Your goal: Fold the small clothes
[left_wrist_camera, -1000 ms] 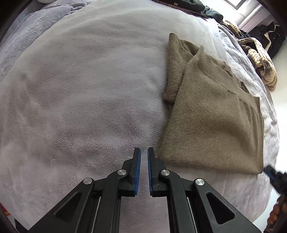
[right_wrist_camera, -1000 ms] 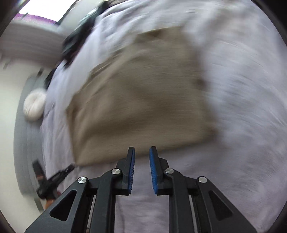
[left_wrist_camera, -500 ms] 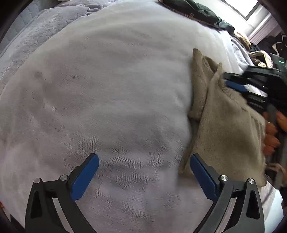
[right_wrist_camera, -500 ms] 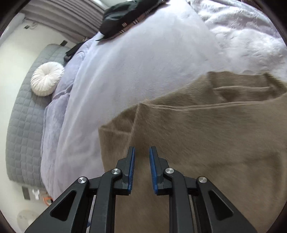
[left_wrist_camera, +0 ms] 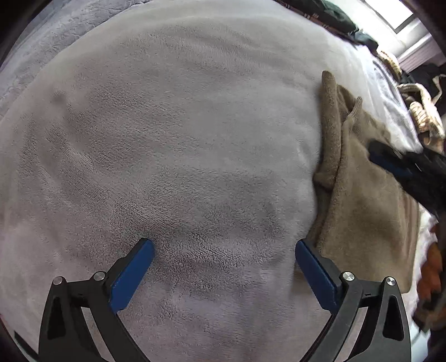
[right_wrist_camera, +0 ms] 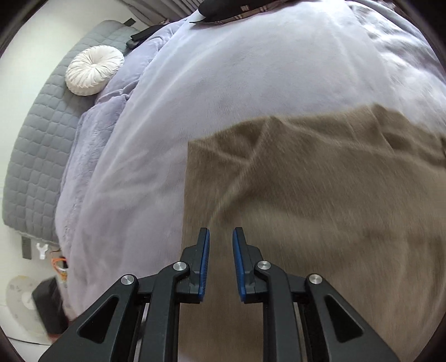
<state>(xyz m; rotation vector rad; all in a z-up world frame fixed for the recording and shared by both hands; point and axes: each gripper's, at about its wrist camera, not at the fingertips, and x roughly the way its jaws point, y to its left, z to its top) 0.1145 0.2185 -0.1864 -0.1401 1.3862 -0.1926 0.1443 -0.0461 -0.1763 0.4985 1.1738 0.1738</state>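
A folded brown knit garment (left_wrist_camera: 365, 195) lies on the pale grey bed blanket (left_wrist_camera: 181, 139), at the right of the left wrist view. My left gripper (left_wrist_camera: 223, 247) is open wide and empty, low over the blanket, its right fingertip beside the garment's near left edge. My right gripper (right_wrist_camera: 220, 234) has its jaws nearly closed with a narrow gap and holds nothing. It hovers over the garment (right_wrist_camera: 320, 208) near its left edge. It also shows blurred over the garment in the left wrist view (left_wrist_camera: 401, 170).
A round white cushion (right_wrist_camera: 94, 69) rests against the grey quilted headboard (right_wrist_camera: 36, 156). Dark clothes (right_wrist_camera: 237, 11) lie at the far end of the bed. A woven basket (left_wrist_camera: 423, 117) and dark clothing sit beyond the bed's far right side.
My left gripper opened wide and moved left over the blanket. My right gripper swung over the garment and now sits near its left edge, still nearly closed.
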